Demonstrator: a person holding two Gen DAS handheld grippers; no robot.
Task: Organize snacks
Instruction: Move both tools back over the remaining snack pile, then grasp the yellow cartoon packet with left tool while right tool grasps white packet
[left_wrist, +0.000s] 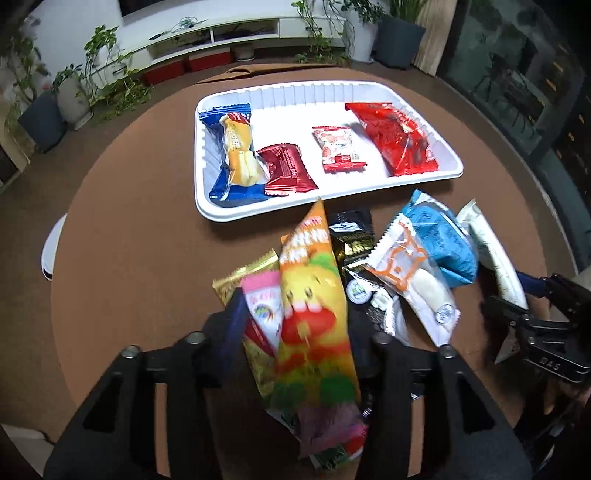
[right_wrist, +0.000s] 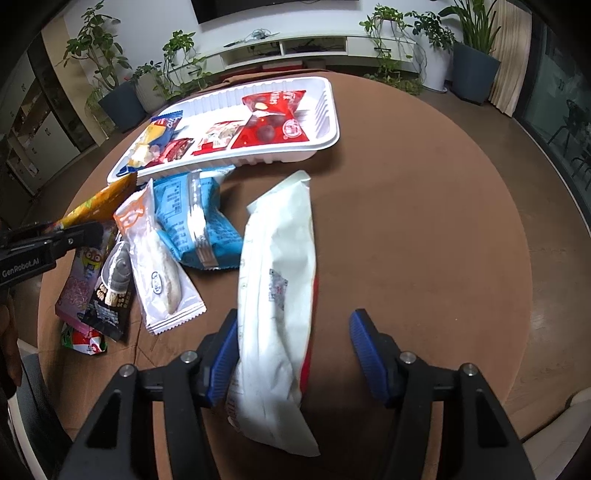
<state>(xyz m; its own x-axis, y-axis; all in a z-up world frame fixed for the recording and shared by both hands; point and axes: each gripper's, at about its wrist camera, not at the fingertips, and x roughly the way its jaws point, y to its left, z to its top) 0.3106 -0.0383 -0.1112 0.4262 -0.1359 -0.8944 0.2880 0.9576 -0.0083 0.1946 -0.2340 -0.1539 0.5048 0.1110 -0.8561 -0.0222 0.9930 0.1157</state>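
Left gripper (left_wrist: 295, 328) jaws pinching long glossy orange-yellow cartoon-printed snack packet (left_wrist: 314, 295); long axis running straight ahead from jaws, far tip aimed at shallow ribbed white plastic tray (left_wrist: 325, 206). Crinkly gold foil packet (left_wrist: 255, 354) and pink-topped sachet (left_wrist: 266, 306) close against left jaw. Right gripper (right_wrist: 291, 354) jaws spread wide; long soft white plastic pouch (right_wrist: 277, 295) between them, touching left jaw, clear of right, lengthwise forward on brown tabletop (right_wrist: 424, 221).
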